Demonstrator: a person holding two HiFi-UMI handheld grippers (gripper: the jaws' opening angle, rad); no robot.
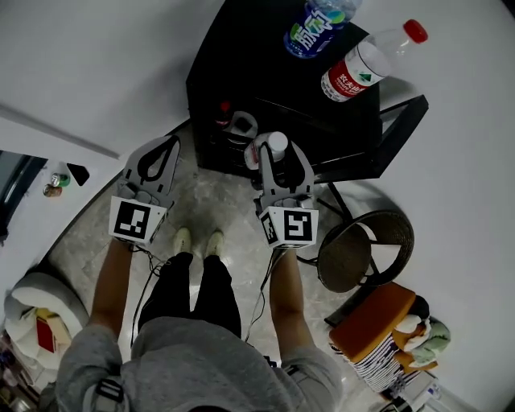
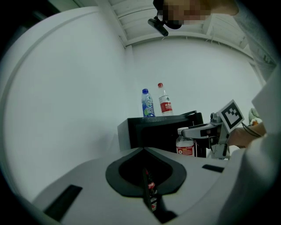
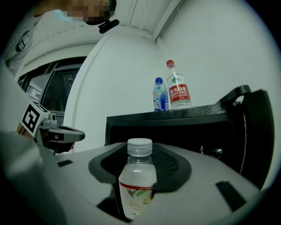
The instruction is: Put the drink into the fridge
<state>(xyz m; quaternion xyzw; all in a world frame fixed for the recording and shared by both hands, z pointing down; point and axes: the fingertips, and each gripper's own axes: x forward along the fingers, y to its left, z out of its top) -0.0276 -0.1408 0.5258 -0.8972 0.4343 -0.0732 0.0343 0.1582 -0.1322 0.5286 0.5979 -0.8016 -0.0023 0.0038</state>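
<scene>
**A:** So, how far along is this looking?

**B:** About midway, I'm judging. The right tool is clamping the drink bottle by its body. The person is holding it in front of the fridge, which is sitting at twelve o'clock from the tools in the head view. The door is hanging open at about two o'clock, so no opening is needed. The bottle is not yet inside. Carrying it in, setting it down and letting go are what is remaining.

**A:** And the left tool?

**B:** Its jaws are resting together on nothing, at nine o'clock from the right one.

**A:** Which way is the bottle pointing?

**B:** It is standing upright with its white cap pointing up and its long axis running vertically. The label is facing the right tool's camera. A blue-labelled bottle and a red-labelled bottle are standing on the fridge top, at one o'clock.
</scene>
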